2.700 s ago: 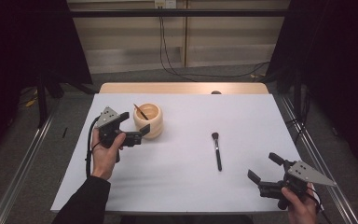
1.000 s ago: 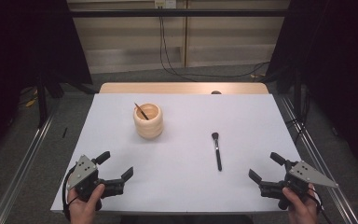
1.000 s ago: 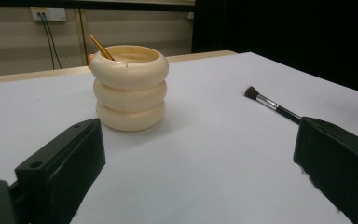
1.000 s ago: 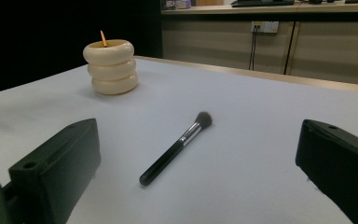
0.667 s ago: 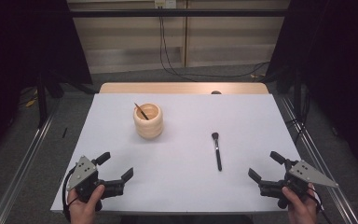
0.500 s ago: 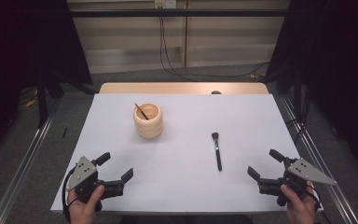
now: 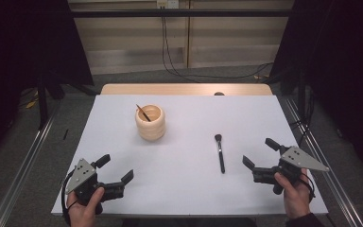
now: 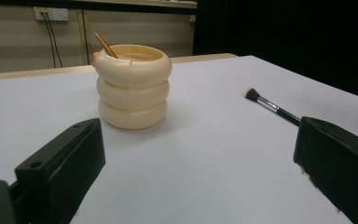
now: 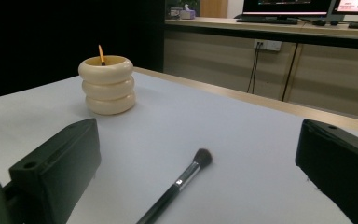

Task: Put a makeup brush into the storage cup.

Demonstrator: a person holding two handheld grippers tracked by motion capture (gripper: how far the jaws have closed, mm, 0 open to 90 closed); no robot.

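Observation:
A cream ribbed cup [image 7: 150, 122] stands upright on the white table [image 7: 189, 189], left of centre, with a thin stick [image 7: 143, 112] leaning inside it. A black makeup brush [image 7: 220, 152] lies flat right of centre, bristles pointing away from me. My left gripper [image 7: 116, 169] rests open near the front left corner, facing the cup [image 8: 133, 86] and the brush [image 8: 272, 106], nothing between its jaws. My right gripper [image 7: 261, 153] sits open near the front right, just right of the brush [image 9: 179, 184], with the cup [image 9: 107, 84] farther off.
The table's far edge shows a bare wooden strip [image 7: 184, 89]. Metal rails [image 7: 21, 165] run along both sides of the table on the floor. Cables [image 7: 170, 52] hang down the back wall. Wide bare tabletop lies between the two grippers.
My left gripper drew back from beside the cup to the front left corner earlier. Over the last second the right gripper edged slightly left towards the brush; nothing else moved.

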